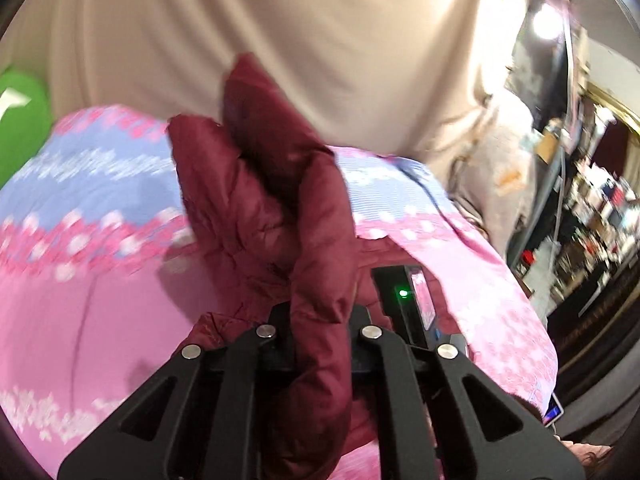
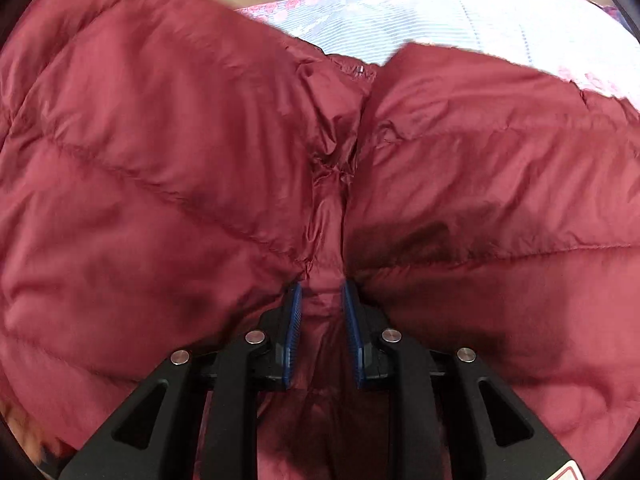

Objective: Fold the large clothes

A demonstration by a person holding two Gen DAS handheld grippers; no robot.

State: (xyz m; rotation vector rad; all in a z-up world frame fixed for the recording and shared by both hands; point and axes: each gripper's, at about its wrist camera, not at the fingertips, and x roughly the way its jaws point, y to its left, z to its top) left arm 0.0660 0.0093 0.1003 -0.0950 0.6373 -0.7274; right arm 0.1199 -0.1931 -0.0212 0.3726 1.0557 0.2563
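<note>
Left gripper (image 1: 322, 320) pinches a raised fold of the maroon jacket (image 1: 256, 200). Right gripper (image 2: 322, 312) clamps a jacket ridge between blue pads (image 2: 294, 320). Jacket lies on the pink-blue sheet (image 1: 92, 184); beige cloth (image 1: 320, 40) beyond.

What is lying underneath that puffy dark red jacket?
Under the jacket lies a pink and blue patterned sheet, showing around its edges. Whatever is directly beneath the jacket's middle is covered, so it cannot be seen.
</note>
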